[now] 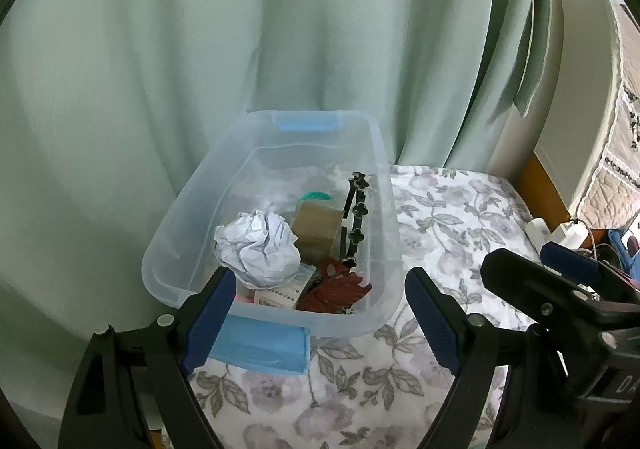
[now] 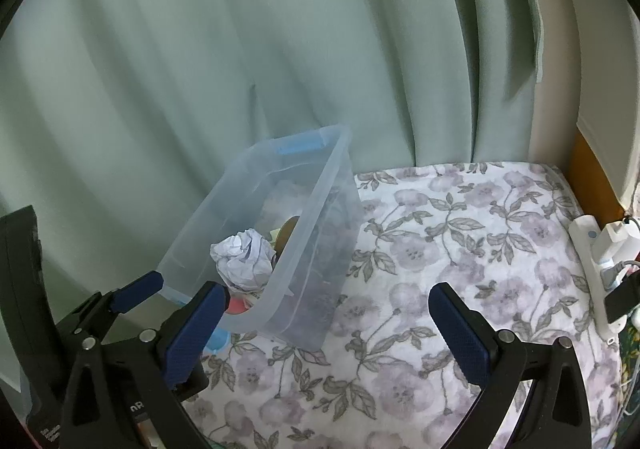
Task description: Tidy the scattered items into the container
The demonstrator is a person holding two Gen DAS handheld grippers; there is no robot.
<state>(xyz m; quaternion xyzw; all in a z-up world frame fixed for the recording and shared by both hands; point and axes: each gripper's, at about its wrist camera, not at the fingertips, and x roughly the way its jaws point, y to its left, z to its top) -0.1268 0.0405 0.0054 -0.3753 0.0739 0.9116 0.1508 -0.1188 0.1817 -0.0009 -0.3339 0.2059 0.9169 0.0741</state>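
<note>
A clear plastic bin (image 1: pixel 386 217) (image 2: pixel 320 209) with blue handles stands on the floral bedspread by the curtain. Inside lie a crumpled white paper ball (image 1: pixel 258 247) (image 2: pixel 244 259), a brown cardboard box (image 1: pixel 318 223), a black clover-pattern headband (image 1: pixel 356 217), a red-brown item (image 1: pixel 338 289) and a printed packet (image 1: pixel 286 291). My left gripper (image 1: pixel 320 323) hovers open over the bin's near end with nothing between its fingers. My right gripper (image 2: pixel 332 333) is open and empty over the bedspread just right of the bin; it also shows at the right of the left wrist view as the right gripper (image 1: pixel 560 269).
A pale green curtain (image 1: pixel 240 49) hangs right behind the bin. The floral bedspread (image 2: pixel 460 249) stretches to the right. A white power strip (image 2: pixel 600 261) with plugs and cables lies along the right edge, beside an orange wooden board (image 2: pixel 588 177) and a white panel.
</note>
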